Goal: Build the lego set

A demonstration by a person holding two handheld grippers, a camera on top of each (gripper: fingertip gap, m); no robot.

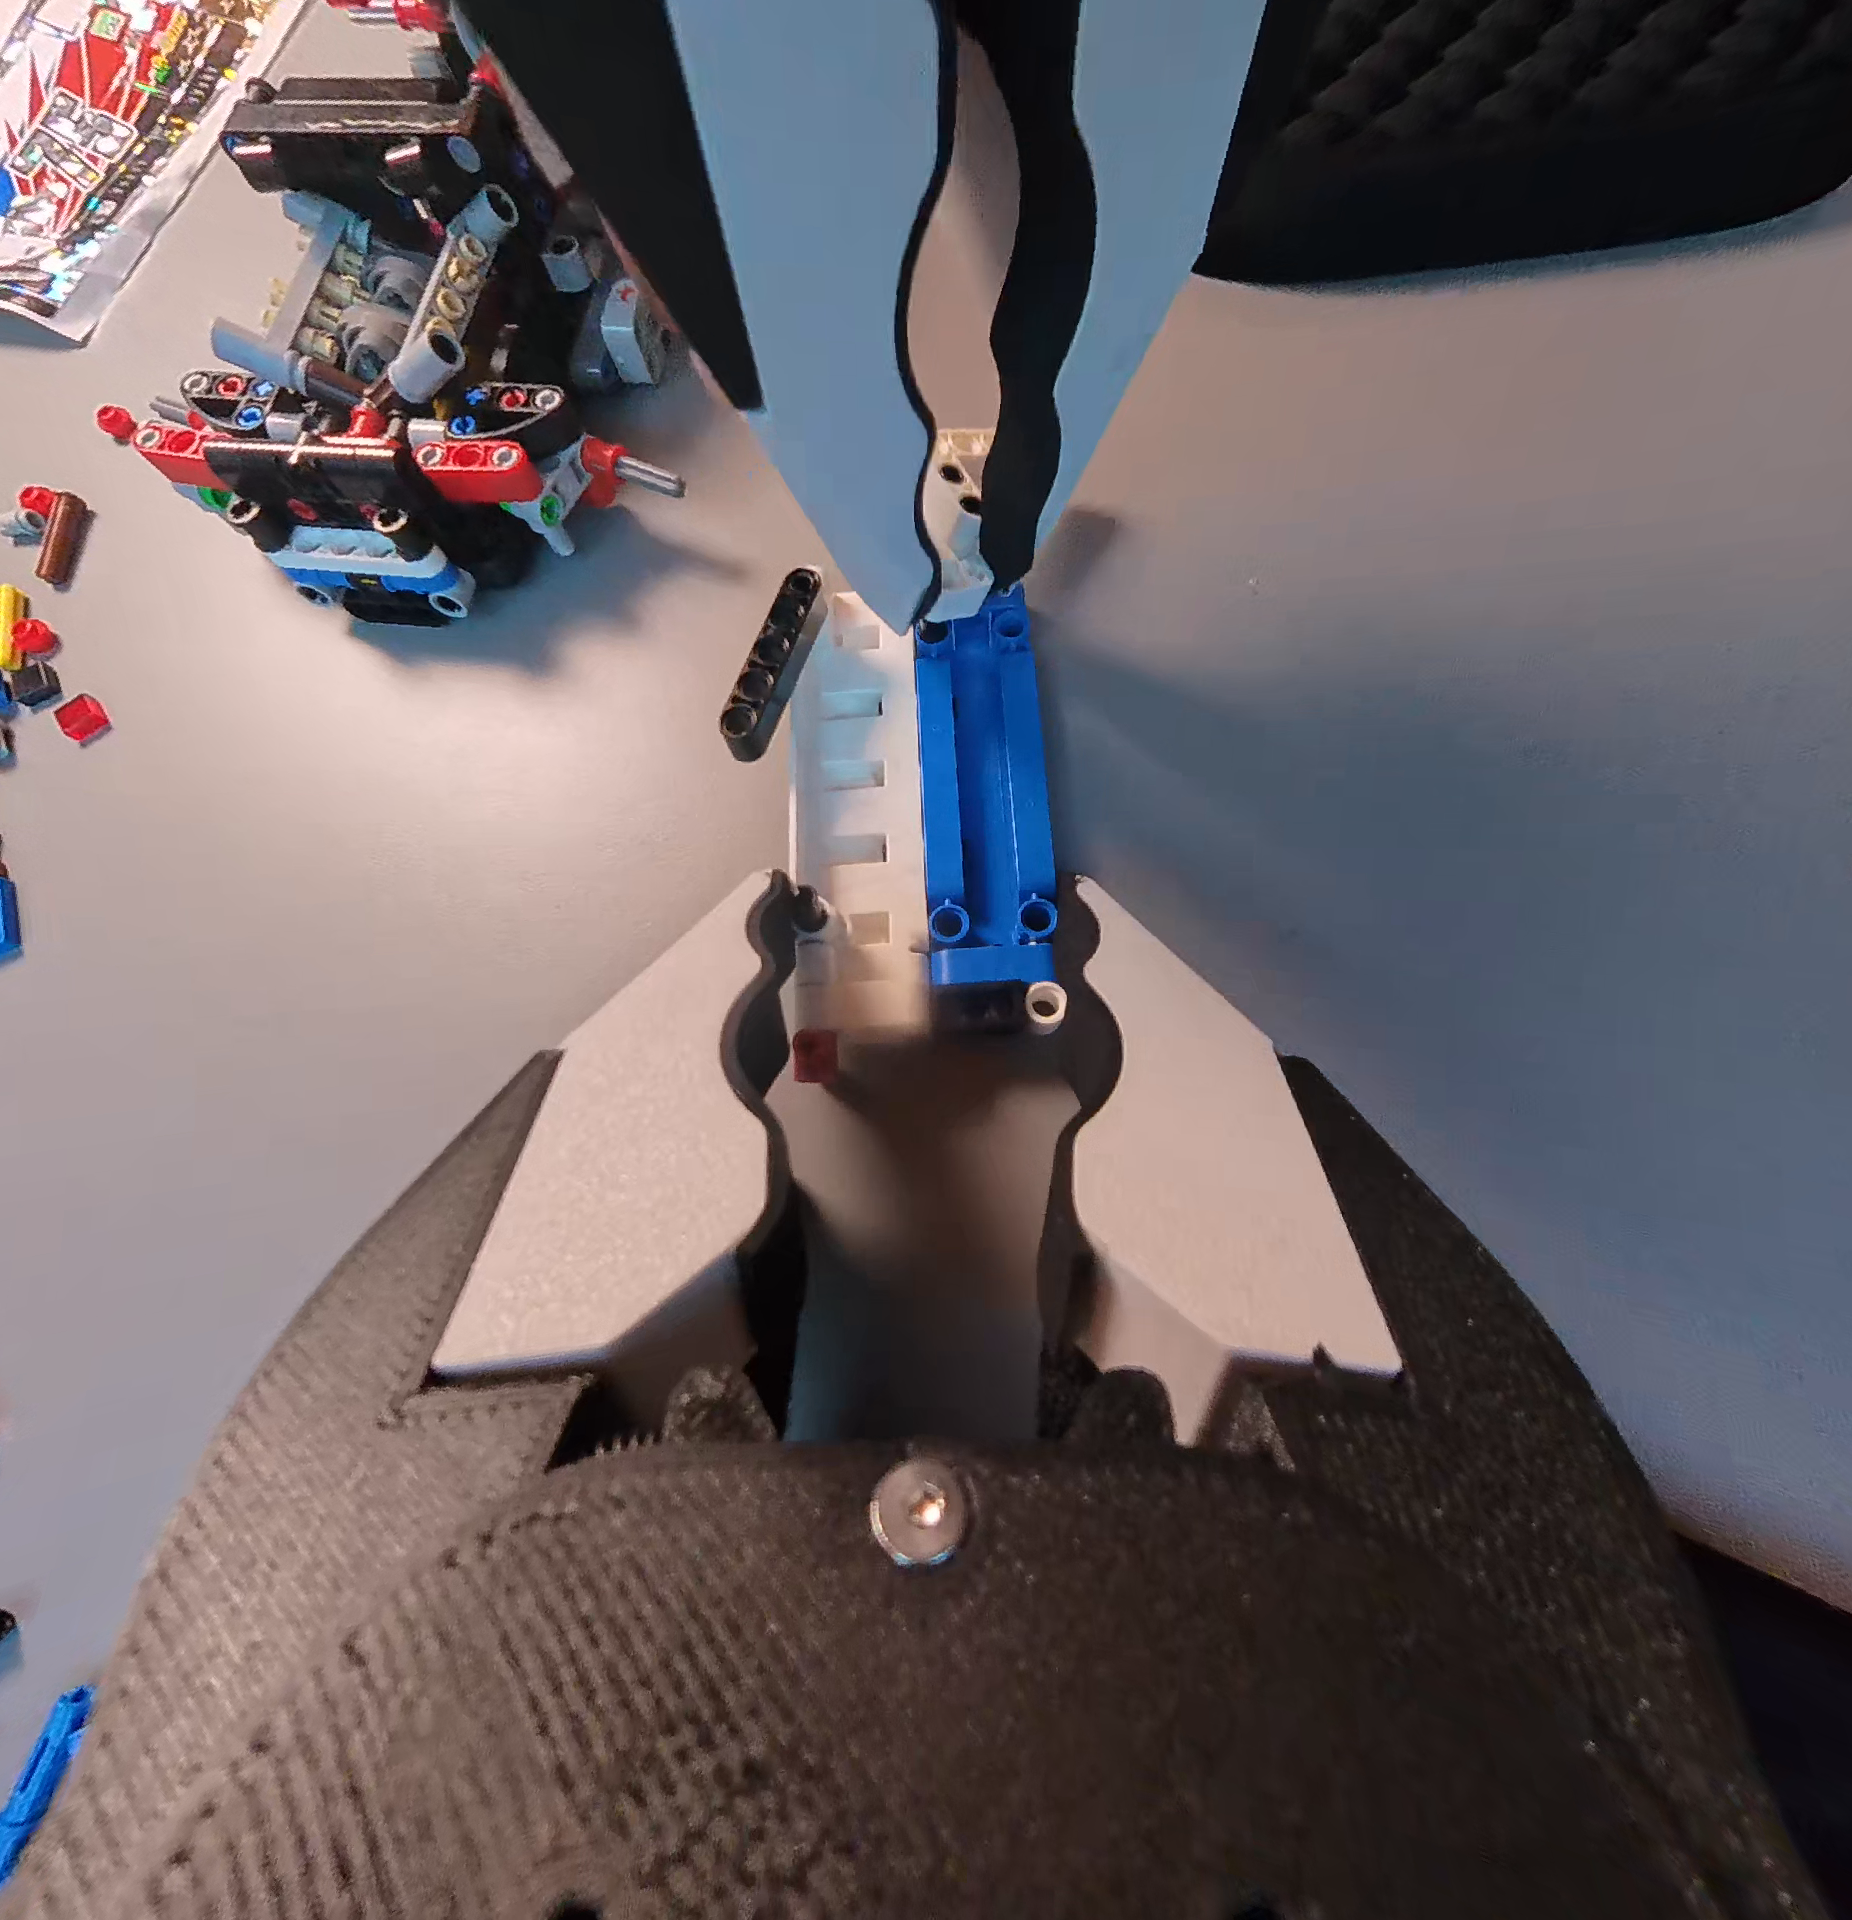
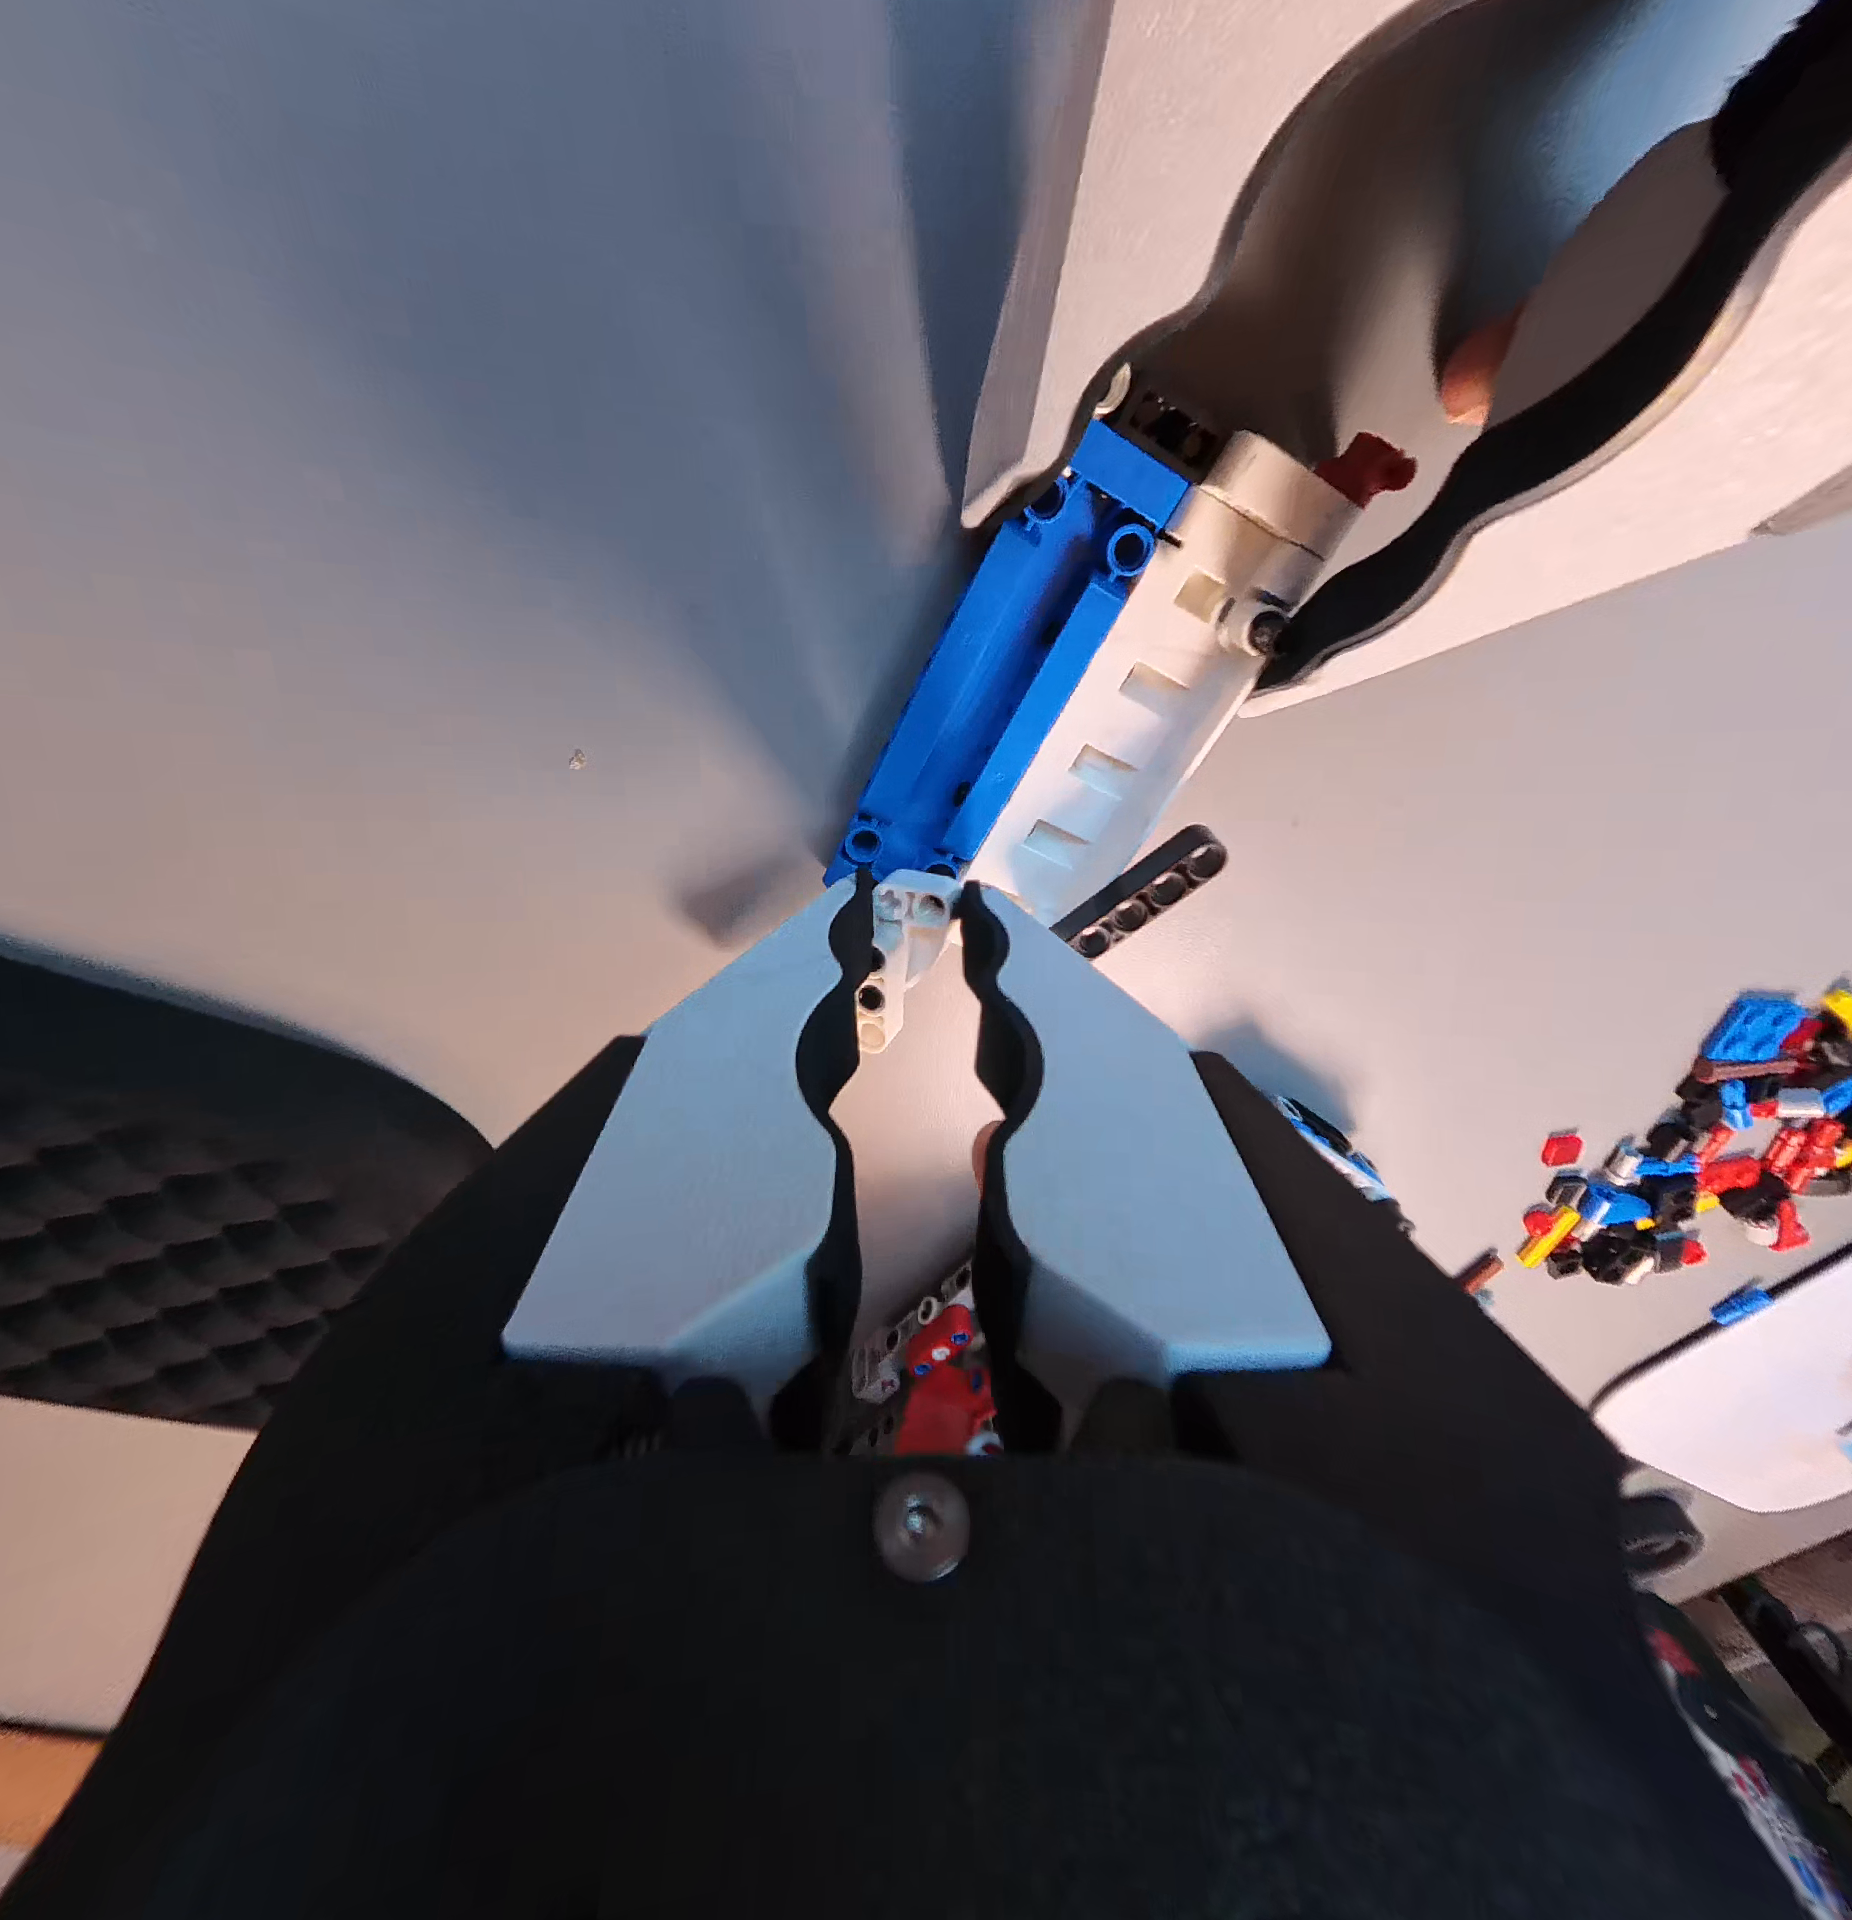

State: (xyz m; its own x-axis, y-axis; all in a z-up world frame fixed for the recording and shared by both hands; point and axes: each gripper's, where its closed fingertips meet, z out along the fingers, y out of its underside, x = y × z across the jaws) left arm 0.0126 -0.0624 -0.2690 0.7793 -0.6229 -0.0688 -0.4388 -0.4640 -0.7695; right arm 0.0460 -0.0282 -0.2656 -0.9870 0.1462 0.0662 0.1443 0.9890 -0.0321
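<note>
Panel pinched by left gripper; connector pinched by right gripper.
Light, stiff, slick plastic; best gripped across flat sides, near ends.

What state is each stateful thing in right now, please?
Left gripper: shut on the blue-and-white panel assembly, gripping its near end.
Right gripper: shut on the white angled beam, held at the assembly's far end.
Black beam: loose on the table.
Partly built vehicle: unfinished, untouched.

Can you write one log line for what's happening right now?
left gripper: holding blue-white panel | right gripper: pressing white connector onto its end | black beam: beside
</note>
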